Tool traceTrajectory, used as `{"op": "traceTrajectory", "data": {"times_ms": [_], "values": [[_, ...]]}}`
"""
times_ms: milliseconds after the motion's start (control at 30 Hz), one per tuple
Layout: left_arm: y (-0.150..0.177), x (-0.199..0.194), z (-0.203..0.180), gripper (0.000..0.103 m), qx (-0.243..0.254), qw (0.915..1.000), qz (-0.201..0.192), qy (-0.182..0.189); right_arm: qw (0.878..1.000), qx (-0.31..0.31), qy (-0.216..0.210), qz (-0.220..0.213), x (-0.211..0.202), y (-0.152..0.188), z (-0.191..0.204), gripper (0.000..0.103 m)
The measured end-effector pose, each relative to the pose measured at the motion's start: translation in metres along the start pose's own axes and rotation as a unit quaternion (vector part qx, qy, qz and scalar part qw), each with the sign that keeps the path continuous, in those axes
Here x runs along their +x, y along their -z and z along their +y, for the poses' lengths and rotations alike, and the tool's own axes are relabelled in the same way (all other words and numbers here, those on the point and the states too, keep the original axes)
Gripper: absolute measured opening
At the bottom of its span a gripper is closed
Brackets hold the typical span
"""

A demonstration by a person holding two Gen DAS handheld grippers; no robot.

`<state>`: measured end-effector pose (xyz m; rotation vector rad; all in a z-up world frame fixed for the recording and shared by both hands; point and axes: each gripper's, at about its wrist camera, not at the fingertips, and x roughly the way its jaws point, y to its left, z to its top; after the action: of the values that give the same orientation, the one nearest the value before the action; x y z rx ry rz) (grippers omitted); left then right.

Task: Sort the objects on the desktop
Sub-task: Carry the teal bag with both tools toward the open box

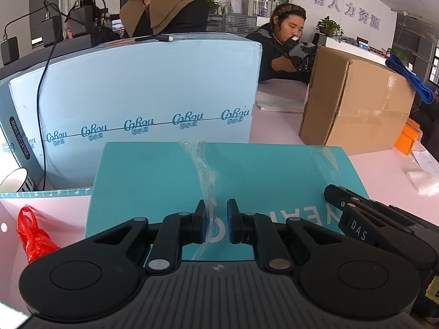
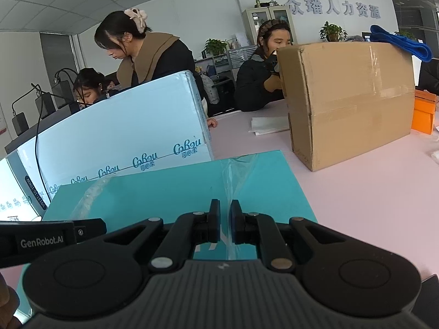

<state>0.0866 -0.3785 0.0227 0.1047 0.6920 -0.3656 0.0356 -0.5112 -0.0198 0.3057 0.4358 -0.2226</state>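
1. Pink, smooth matte bench [image 2: 343,205] fills the office foreground; seated people work at its far side under a white wall with grey lettering.
2. Pale blue printed carton [image 1: 148,87], large and rounded by the lens, stands at the left rear with a black cable down its face.
3. Brown corrugated cardboard box [image 2: 351,101], taped with clear strips, stands right of centre; a blue cloth [image 2: 400,42] lies on its top. An open pink strip runs between the two boxes.
4. Teal flat box [image 1: 247,170], matte card with loose crinkled clear tape across its lid, lies at the near edge of the bench just in front of the pale carton.
5. Left hand-held gripper [image 1: 216,223]: fingers narrowly apart over the teal lid with the tape strip between them; cannot tell whether they pinch it.
6. Right hand-held gripper [image 2: 225,224]: fingers nearly together over the same lid, a thin gap showing.
7. Red plastic bag [image 1: 31,235], crumpled, lies left of the teal box.
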Motion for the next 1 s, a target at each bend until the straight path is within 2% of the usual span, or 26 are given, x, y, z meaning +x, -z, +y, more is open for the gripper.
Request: {"op": "traceTrajectory", "data": {"times_ms": [1000], "values": [[0.003, -0.013, 0.054, 0.010, -0.020, 0.9996, 0.005, -0.021, 1.000, -0.006, -0.022, 0.007, 0.004, 0.009, 0.047, 0.013]]}}
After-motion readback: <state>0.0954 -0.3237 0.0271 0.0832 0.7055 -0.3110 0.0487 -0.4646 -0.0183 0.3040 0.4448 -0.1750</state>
